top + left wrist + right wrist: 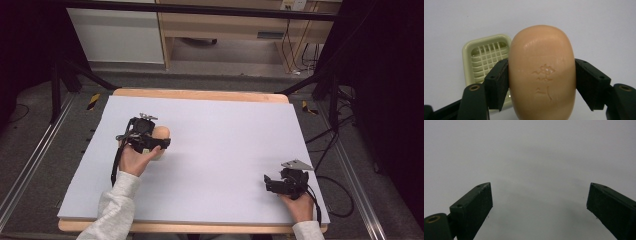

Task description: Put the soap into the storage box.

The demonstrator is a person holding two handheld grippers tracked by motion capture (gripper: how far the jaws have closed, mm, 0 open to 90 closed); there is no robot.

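A tan oval bar of soap (542, 72) with a stamped mark sits between the jaws of my left gripper (541, 82), which is shut on it and holds it above the table. Below and behind the soap lies a pale green soap dish (484, 57) with a slotted grid floor, partly hidden by the bar. In the high view the left gripper (150, 142) is at the table's left with the soap (161, 133) showing beside it. My right gripper (272, 184) rests near the front right of the table, open, and its view (539, 205) has only bare table surface between the jaws.
The table is covered by a white sheet (220, 150) on a wooden top. Black frame legs and cables stand around the table on the floor. A wooden cabinet (225, 25) is beyond the far edge.
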